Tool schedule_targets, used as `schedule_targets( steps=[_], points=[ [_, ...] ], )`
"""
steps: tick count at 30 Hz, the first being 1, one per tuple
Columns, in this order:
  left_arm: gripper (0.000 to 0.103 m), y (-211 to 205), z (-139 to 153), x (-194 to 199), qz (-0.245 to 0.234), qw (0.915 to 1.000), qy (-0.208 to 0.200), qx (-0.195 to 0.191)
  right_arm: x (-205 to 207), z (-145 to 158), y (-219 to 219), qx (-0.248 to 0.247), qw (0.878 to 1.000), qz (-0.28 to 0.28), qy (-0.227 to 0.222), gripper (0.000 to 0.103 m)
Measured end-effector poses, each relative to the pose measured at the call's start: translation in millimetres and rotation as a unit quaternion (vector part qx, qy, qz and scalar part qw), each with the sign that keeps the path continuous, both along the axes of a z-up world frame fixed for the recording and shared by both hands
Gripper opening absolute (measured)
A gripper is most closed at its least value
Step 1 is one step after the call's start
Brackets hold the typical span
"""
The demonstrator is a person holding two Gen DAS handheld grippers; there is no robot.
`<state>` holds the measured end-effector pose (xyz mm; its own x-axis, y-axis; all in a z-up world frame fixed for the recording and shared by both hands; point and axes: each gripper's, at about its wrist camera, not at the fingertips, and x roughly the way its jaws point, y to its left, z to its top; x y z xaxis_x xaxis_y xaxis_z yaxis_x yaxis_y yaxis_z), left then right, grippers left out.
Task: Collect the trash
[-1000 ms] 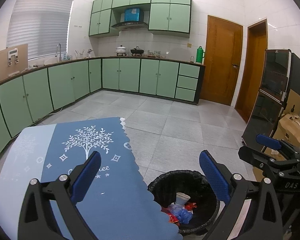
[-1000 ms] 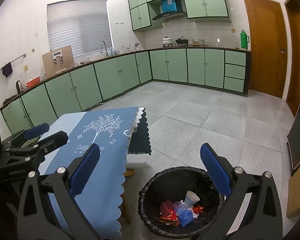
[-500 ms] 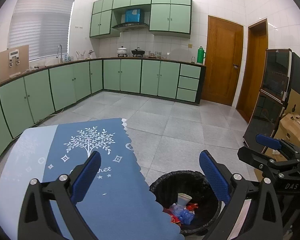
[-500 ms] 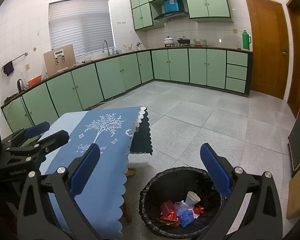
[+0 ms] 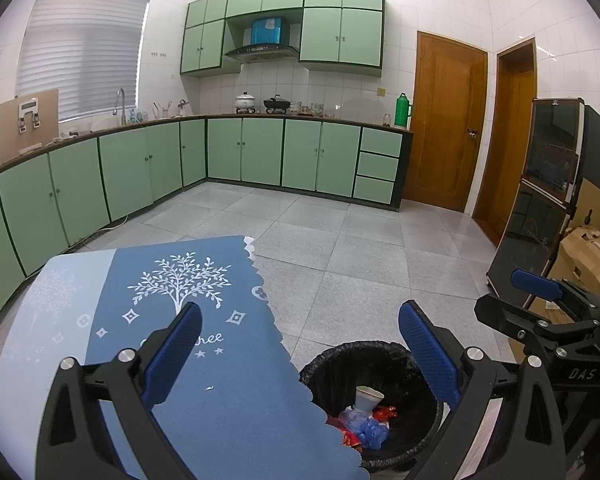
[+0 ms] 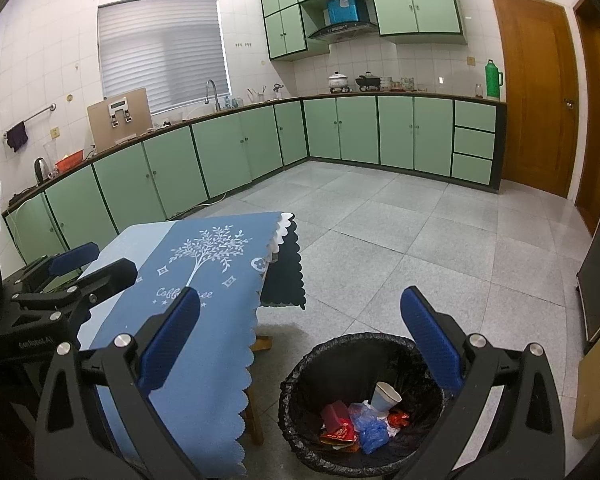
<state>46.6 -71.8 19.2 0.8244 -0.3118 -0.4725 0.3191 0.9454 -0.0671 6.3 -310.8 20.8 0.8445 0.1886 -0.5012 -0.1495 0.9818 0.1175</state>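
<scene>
A black-lined trash bin (image 6: 300, 420) stands on the floor beside the table; inside lie a white paper cup (image 6: 386, 396), a blue plastic bag (image 6: 366, 428) and red wrappers (image 6: 336, 426). The same trash bin (image 5: 332, 364) shows in the left wrist view, low and right of the table edge. My left gripper (image 5: 300, 354) hangs open over the table's right edge with nothing between its fingers. My right gripper (image 6: 300, 344) is open and empty above the bin. A tiny white scrap (image 5: 209, 388) lies on the blue tablecloth (image 5: 220, 400).
Green cabinets (image 5: 260, 152) line the far and left walls. Wooden doors (image 5: 444, 120) stand at the back right. A dark glass cabinet (image 5: 540, 200) and cardboard (image 5: 584, 256) are at the right. Grey tiled floor (image 6: 400, 240) stretches beyond the bin.
Both views have drifted only slightly; the table and bin sit a touch lower and nearer in frame. Both grippers stay open and empty.
</scene>
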Motion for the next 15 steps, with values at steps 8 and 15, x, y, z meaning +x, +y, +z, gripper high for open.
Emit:
schedule_targets(
  steps=[8,15],
  points=[
    [0.097,-0.8,-0.4,0.1,0.000,1.0000,0.001,0.001,-0.1,0.0,0.4,0.000,1.000,-0.001,0.000,0.097],
    [0.097,-1.3,0.3,0.6,0.001,1.0000,0.002,0.000,1.6,-3.4,-2.0,-0.002,1.000,0.001,0.001,0.097]
  ],
)
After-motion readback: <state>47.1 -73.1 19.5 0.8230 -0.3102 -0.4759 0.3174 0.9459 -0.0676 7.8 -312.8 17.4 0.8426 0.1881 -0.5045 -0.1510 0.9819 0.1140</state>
